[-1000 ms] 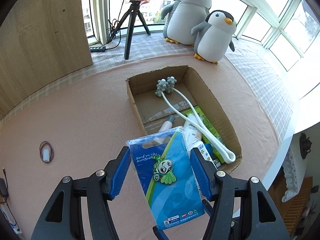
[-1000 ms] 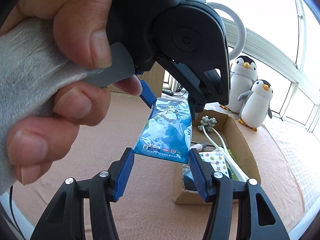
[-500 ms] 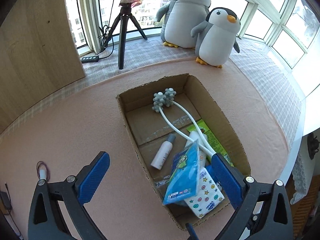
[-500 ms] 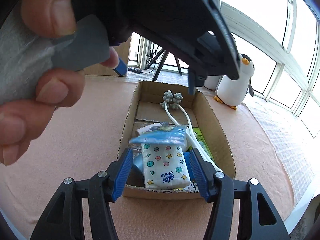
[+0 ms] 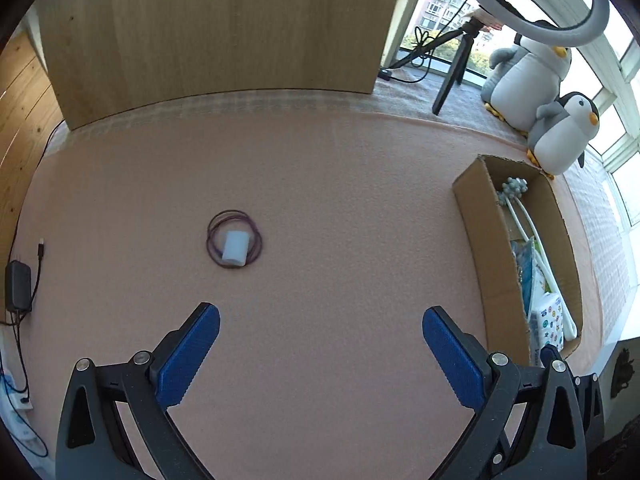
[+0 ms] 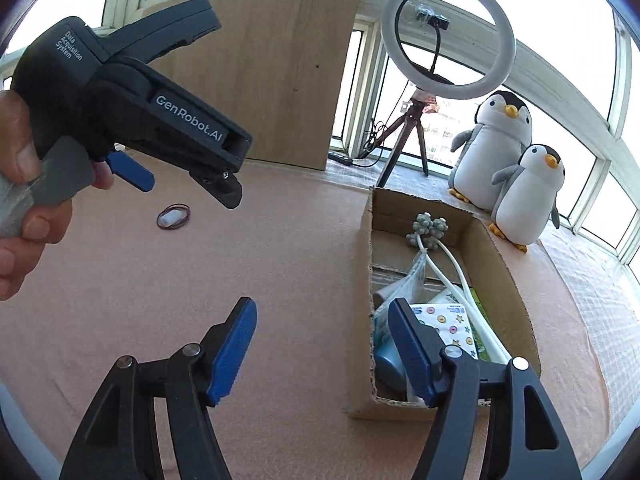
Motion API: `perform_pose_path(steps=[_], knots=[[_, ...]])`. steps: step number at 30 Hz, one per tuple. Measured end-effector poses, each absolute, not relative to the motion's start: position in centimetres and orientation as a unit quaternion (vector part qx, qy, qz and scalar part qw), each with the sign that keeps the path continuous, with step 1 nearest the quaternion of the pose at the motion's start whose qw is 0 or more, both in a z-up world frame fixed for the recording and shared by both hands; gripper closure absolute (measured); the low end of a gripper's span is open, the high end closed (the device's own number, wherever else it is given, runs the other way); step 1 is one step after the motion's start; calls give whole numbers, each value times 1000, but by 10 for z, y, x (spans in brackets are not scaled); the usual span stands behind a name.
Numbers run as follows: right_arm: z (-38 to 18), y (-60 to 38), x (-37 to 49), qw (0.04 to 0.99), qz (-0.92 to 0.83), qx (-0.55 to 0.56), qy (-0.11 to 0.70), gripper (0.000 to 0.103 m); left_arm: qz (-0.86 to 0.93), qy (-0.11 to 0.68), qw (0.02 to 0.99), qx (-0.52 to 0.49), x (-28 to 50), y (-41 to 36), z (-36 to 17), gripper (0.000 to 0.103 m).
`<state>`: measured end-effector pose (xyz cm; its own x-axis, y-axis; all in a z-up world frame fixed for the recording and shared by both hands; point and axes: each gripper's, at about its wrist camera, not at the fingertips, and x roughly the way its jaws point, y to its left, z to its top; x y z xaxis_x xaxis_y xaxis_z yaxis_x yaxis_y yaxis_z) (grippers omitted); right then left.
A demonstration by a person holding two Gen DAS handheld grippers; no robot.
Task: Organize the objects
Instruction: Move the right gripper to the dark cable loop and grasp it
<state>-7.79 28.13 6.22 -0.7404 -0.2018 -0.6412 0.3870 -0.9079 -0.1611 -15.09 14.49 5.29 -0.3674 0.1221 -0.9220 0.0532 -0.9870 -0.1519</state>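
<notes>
My left gripper (image 5: 320, 344) hangs wide open and empty over the pink mat; the small pale cylinder ringed by purple bands (image 5: 236, 246) lies ahead and to its left. The right wrist view shows a hand holding the left gripper (image 6: 180, 184) above that cylinder (image 6: 173, 217). The cardboard box (image 5: 492, 248) on the right holds a blue packet (image 5: 526, 264), a star-printed tissue pack (image 5: 550, 320) and a white-armed massager (image 5: 514, 192). My right gripper (image 6: 324, 344) hovers beside the box's (image 6: 504, 280) near left corner. Its jaws are opening with nothing between them.
Two plush penguins (image 6: 508, 160) and a ring light on a tripod (image 6: 448, 40) stand behind the box. A wooden board (image 5: 216, 24) leans at the back. A black charger and cables (image 5: 18, 286) lie at the mat's left edge.
My left gripper let go of the blue packet, which dropped into the box, then opened wide and swung left over the mat. My right gripper's jaws widened.
</notes>
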Motion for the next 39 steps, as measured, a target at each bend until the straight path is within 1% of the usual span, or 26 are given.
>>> perform_pose_path(steps=[8,14,19,21,23,27,28,29,31,32,34,39], knots=[[41,203,-97,251,-883,372,135,38,817,-152,-65,-553,-101,8,44,0],[26,157,-139,292,-859,401,127,38,804,-202,-97,-551,-66,-51,28,0],[24,134,-204,306,-851,415,106,39,797,-222,-107,-551,-46,-71,16,0],[21,121,-228,301,-847,420,125,39,794,-230,-109,-551,-42,-74,12,0],[16,110,-241,305,-838,430,139,41,794,-235,-112,-550,-39,-79,11,0],[-2,89,-237,305,-816,448,199,42,792,-244,-117,-547,-38,-88,10,0],[-5,85,-230,317,-810,449,205,46,792,-245,-118,-546,-39,-90,10,0],[-5,80,-219,346,-796,453,205,56,792,-246,-119,-546,-40,-91,10,0],[7,78,-195,412,-780,433,183,60,792,-248,-120,-544,-42,-94,9,0],[12,79,-186,415,-785,421,184,59,792,-249,-120,-544,-43,-95,8,0],[9,81,-183,389,-794,425,197,58,792,-249,-120,-544,-43,-95,7,0],[-6,90,-196,352,-799,457,170,58,790,-252,-121,-546,-41,-96,4,0]])
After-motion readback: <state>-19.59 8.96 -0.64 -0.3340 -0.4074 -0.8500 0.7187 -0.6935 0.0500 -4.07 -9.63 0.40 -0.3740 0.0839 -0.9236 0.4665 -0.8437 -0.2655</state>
